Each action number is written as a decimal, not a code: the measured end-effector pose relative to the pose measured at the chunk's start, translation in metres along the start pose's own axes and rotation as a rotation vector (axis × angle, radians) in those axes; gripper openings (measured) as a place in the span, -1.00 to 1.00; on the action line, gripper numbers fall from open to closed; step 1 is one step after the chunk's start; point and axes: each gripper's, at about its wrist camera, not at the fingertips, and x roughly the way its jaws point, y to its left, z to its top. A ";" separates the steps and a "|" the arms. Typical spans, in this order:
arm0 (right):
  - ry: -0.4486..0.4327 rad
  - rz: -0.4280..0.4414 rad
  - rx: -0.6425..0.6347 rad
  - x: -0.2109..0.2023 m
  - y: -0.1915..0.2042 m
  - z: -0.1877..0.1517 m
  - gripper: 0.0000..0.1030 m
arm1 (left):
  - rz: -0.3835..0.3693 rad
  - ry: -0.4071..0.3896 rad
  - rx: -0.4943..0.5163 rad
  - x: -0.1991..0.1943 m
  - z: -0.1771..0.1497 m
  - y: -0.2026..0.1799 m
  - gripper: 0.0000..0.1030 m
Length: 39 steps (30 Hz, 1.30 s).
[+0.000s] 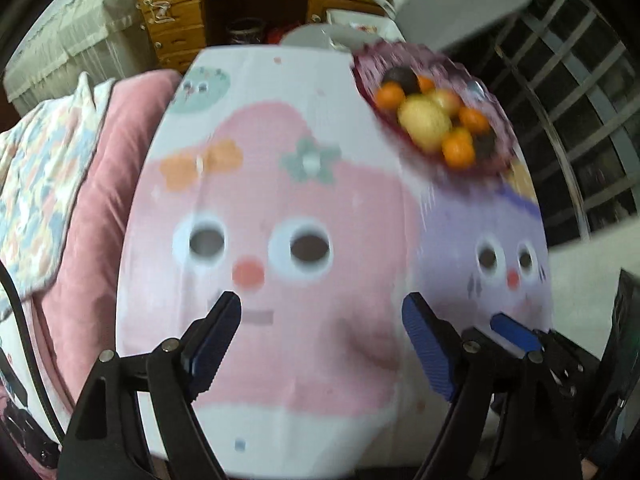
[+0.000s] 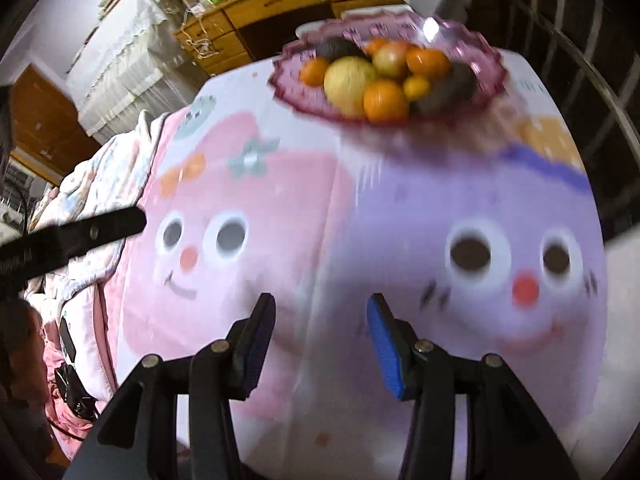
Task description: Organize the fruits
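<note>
A purple scalloped glass bowl [image 1: 500,120] [image 2: 486,66] stands at the far right of the table. It holds several oranges [image 1: 457,151] [image 2: 385,101], a large yellow fruit [image 1: 425,122] [image 2: 349,79], an apple [image 2: 390,58] and dark avocados [image 1: 401,78] [image 2: 448,88]. My left gripper [image 1: 322,304] is open and empty over the near part of the table. My right gripper [image 2: 322,306] is open and empty too, also short of the bowl. Its fingers [image 1: 514,332] show at the lower right of the left wrist view.
The table wears a cartoon cloth [image 1: 280,208] [image 2: 400,208] with pink and purple faces. A pink quilted bed [image 1: 80,200] lies on the left. A wooden desk with drawers [image 1: 240,4] stands behind. A dark window grille [image 1: 580,100] is on the right.
</note>
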 end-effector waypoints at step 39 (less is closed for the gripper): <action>-0.258 -0.141 0.024 -0.216 0.045 -0.113 0.76 | 0.033 -0.315 0.145 -0.195 -0.116 -0.070 0.98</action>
